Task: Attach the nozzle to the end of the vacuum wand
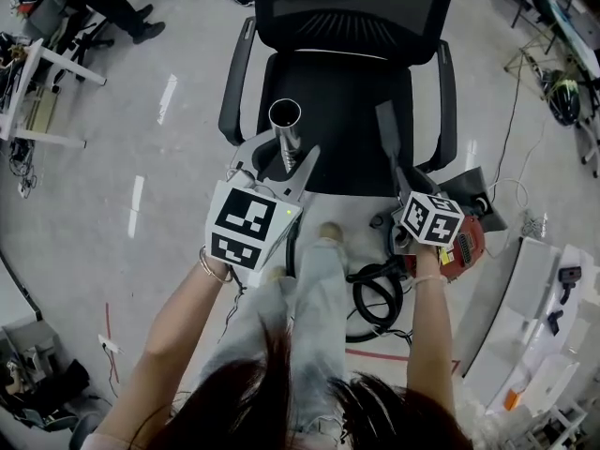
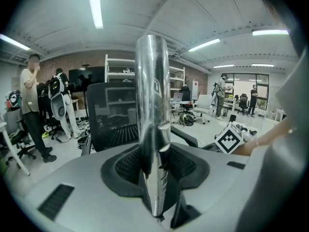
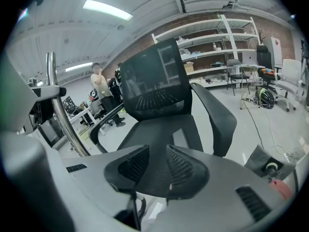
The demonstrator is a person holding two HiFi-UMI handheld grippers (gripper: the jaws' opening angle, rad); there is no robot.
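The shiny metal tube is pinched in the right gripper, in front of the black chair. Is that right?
Not quite. The shiny metal tube is pinched in the left gripper, in front of the black chair. The left gripper view shows its jaws closed on the tube; the right gripper has its jaws apart with nothing between them.

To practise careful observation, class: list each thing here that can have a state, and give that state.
vacuum wand, upright, open end bare.
left gripper, shut on the vacuum wand.
right gripper, open, nothing held.
nozzle, lying on the chair seat, unattached.
hose, coiled on the floor.
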